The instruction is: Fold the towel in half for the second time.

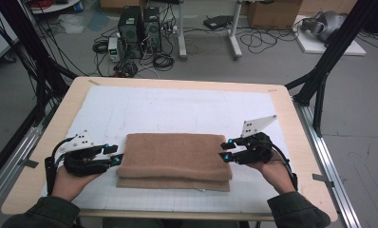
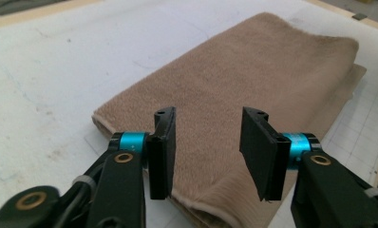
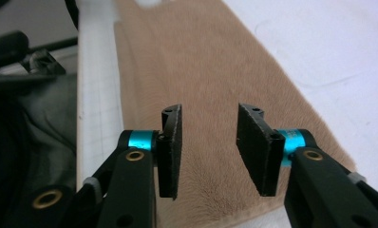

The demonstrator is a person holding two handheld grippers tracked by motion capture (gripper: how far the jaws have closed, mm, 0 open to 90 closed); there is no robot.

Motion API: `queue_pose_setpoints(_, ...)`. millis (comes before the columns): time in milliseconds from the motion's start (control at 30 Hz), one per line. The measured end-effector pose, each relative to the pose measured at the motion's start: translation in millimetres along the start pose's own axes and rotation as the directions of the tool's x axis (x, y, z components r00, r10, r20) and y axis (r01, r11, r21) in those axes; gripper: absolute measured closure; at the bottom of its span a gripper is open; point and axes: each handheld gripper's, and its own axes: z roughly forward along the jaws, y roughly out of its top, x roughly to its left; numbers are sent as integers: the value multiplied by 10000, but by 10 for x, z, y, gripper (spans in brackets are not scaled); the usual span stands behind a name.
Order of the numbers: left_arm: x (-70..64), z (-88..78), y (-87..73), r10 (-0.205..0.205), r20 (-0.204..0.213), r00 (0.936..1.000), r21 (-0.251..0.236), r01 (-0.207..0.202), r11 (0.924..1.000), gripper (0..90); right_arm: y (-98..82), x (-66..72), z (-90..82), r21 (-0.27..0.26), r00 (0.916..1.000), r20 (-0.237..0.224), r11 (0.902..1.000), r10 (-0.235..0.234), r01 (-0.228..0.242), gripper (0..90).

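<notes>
Folded brown towel, left gripper and right gripper apart, empty, towel's underside hidden, apparently untouched.

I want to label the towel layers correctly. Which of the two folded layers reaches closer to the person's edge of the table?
The bottom layer of the brown towel. It sticks out as a thin strip below the thicker top layer, which stops short of it.

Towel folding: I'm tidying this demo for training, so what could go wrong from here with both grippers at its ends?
1. The folded brown towel has an uneven near edge, with the bottom layer peeking out; another fold may come out crooked.
2. The left gripper and right gripper stand open with nothing clamped; closing now might catch only the top layer.
3. Dragging the towel could shift the white mat.
</notes>
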Motion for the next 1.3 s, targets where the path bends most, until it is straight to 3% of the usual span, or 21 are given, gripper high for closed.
queue_pose_setpoints(100, -7, 137, -60, -85, 136, 9999, 216, 82, 9997, 566, -94, -26, 135, 389, 10000, 53, 9992, 66, -68, 590)
queue_pose_setpoints(300, -84, 355, -208, 68, 433, 9990, 1107, -115, 9938, 561, -367, -15, 377, 1185, 9998, -62, 9928, 183, -174, 590)
queue_pose_setpoints(367, -130, 404, -278, 383, 382, 9985, 1461, -435, 9883, 560, -442, 16, 434, 1382, 9994, -290, 9903, 178, -137, 595)
queue_pose_setpoints(400, -144, 422, -315, 465, 407, 9981, 1599, -525, 9857, 572, -474, 41, 462, 1444, 9995, -280, 9894, 165, -123, 609)
queue_pose_setpoints(467, -176, 456, -384, 727, 367, 9967, 1790, -781, 9807, 681, -525, 70, 518, 1652, 9995, -301, 9862, 95, -44, 655)
queue_pose_setpoints(567, -214, 460, -388, 888, 119, 9960, 1646, -896, 9823, 830, -562, 72, 552, 1521, 9992, -360, 9883, 157, -101, 817)
queue_pose_setpoints(700, -187, 377, -302, 837, -122, 9964, 1259, -815, 9887, 861, -455, 83, 486, 1470, 9996, -285, 9891, -52, 94, 857)
queue_pose_setpoints(833, -182, 247, -230, 888, -367, 9954, 934, -850, 9920, 864, -291, 205, 350, 1166, 9979, -269, 9913, -586, 613, 858)
queue_pose_setpoints(900, -186, 234, -240, 940, -263, 9952, 1069, -907, 9901, 864, -270, 256, 326, 1199, 9966, -323, 9896, -756, 790, 857)
queue_pose_setpoints(967, -192, 281, -321, 779, 46, 9970, 1355, -778, 9877, 858, -313, 280, 345, 1367, 9971, -434, 9883, -623, 677, 850)
queue_pose_setpoints(1033, -206, 336, -420, 750, 85, 9971, 1628, -754, 9838, 816, -420, 281, 415, 1652, 9968, -715, 9851, -371, 485, 831)
queue_pose_setpoints(1133, -200, 346, -478, 586, 129, 9982, 1449, -598, 9876, 791, -562, 278, 520, 2182, 9960, -890, 9755, -96, 289, 834)
queue_pose_setpoints(1200, -182, 337, -449, 574, 95, 9983, 1452, -582, 9877, 760, -571, 257, 514, 1979, 9947, -1024, 9802, 98, 107, 782)
queue_pose_setpoints(1300, -131, 319, -345, 635, 94, 9979, 1281, -642, 9897, 703, -463, 213, 433, 1586, 9983, -586, 9873, -1, 94, 696)
